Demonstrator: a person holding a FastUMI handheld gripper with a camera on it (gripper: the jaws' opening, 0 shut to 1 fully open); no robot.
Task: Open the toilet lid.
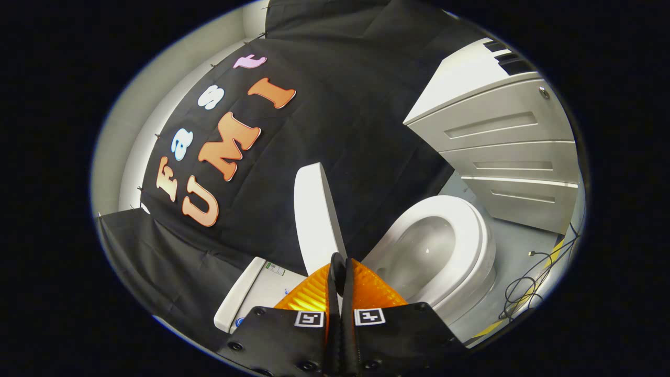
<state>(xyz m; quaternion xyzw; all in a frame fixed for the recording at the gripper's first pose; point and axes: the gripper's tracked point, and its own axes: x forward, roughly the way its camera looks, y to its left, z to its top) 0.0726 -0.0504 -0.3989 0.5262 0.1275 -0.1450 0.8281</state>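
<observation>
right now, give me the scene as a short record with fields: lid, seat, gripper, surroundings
lid: white plastic toilet lid raised, standing up from the hinge, just ahead of the fingertips
seat: white oval toilet seat down on the bowl, bowl open to view
gripper: gripper fingers closed together, tips at the lid's lower edge; whether they pinch it cannot be told
tank: white toilet tank beside the fingers
surroundings: pale grey drawer cabinet beyond the toilet; black cables on the grey floor

White drawer cabinet (502, 152) beyond; cables (528, 288) on grey floor (515, 243).
</observation>
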